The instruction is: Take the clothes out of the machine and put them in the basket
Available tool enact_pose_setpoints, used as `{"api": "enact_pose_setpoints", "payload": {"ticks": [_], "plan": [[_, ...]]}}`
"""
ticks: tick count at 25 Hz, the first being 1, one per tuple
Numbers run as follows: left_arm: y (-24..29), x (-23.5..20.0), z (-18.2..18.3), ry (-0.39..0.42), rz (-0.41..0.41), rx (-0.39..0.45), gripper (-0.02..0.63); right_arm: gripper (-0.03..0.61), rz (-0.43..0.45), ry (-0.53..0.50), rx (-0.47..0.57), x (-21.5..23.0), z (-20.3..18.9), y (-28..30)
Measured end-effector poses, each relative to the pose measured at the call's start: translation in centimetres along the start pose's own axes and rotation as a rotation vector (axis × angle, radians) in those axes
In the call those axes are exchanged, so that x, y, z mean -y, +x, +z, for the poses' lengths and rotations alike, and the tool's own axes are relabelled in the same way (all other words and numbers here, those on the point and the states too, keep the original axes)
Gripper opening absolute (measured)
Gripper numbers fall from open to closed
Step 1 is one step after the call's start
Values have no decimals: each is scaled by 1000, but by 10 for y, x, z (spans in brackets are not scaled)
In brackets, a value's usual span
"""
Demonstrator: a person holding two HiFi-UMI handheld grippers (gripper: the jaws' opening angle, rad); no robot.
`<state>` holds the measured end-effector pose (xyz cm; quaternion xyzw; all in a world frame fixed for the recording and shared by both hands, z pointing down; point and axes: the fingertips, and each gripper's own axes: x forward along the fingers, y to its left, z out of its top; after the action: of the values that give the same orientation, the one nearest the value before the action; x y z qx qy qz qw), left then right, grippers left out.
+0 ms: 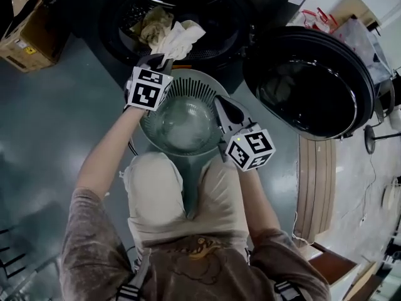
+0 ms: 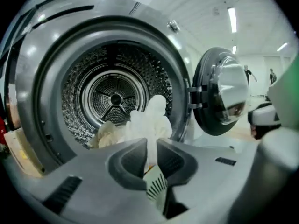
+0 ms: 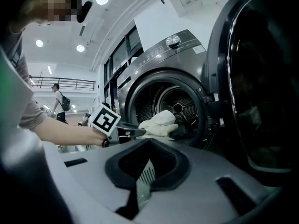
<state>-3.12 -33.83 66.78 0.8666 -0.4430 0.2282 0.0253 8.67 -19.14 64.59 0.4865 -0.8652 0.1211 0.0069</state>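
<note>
We hold the white cloth [image 1: 182, 39] clamped in the left claw [image 1: 166, 60] at the mouth of the machine [image 1: 113, 17], while the basket [image 1: 191, 80] below it is empty, a beige cloth [image 1: 153, 24] lies inside it, and the right claw [image 1: 222, 102] is closed on nothing.

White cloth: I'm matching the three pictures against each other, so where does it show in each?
Head view: top centre, cloth at the drum mouth, pinched in the left gripper.
Left gripper view: centre, cloth rising from the shut jaws.
Right gripper view: centre, cloth at the left gripper's tip.
Shared landmark: the open door, right of the cloth in all three.
</note>
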Motion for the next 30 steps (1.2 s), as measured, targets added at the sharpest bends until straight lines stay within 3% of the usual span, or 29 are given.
{"api": "enact_pose_setpoints", "payload": {"ticks": [10,19,23,27,29,30], "plan": [[-71,69,-8,-49,-162,-13,44,-3,3,13,16,9,0,-12],[-91,116,-17,10,-319,-62,44,-3,16,2,20,7,3,-15],[-88,117,-24,20,-309,-81,51,-3,19,4,24,5,3,-17],[-80,120,-39,38,-315,-132,129,-3,17,8,26,4,4,-18],[-80,128,-41,38,-349,-130,250,-3,12,11,28,5,4,-20],[-79,129,-40,34,-359,-123,267,-3,11,13,30,5,4,-20]]}}
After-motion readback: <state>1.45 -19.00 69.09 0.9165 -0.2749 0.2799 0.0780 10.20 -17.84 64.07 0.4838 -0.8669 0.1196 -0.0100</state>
